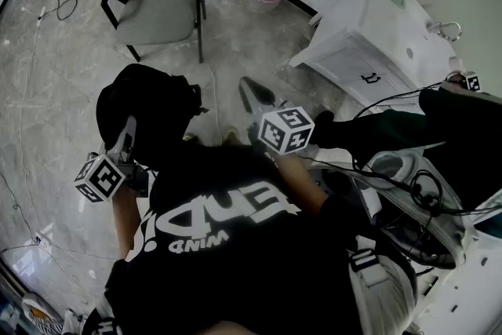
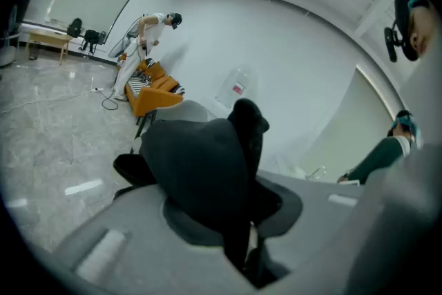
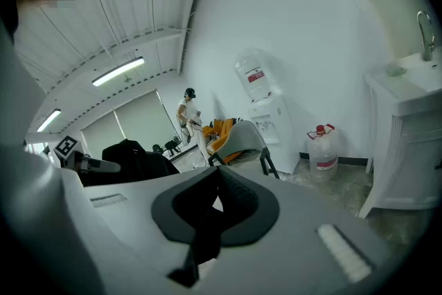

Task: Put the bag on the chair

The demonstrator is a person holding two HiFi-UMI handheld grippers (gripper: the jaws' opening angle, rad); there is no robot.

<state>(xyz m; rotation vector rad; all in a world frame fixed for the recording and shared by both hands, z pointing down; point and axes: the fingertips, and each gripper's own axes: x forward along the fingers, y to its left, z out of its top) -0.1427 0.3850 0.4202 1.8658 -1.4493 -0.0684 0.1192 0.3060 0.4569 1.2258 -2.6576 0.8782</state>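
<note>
Marble floor (image 1: 47,114) is filling the head view, where the bag (image 1: 145,110) is hanging from the left gripper (image 1: 128,129), its length running toward the chair (image 1: 157,0), well apart. In the left gripper view, the jaws are pinching bag cloth, bulk rising ahead. In the right gripper view, the right gripper (image 3: 215,183) is facing the chair, jaws pressed together, empty.
</note>
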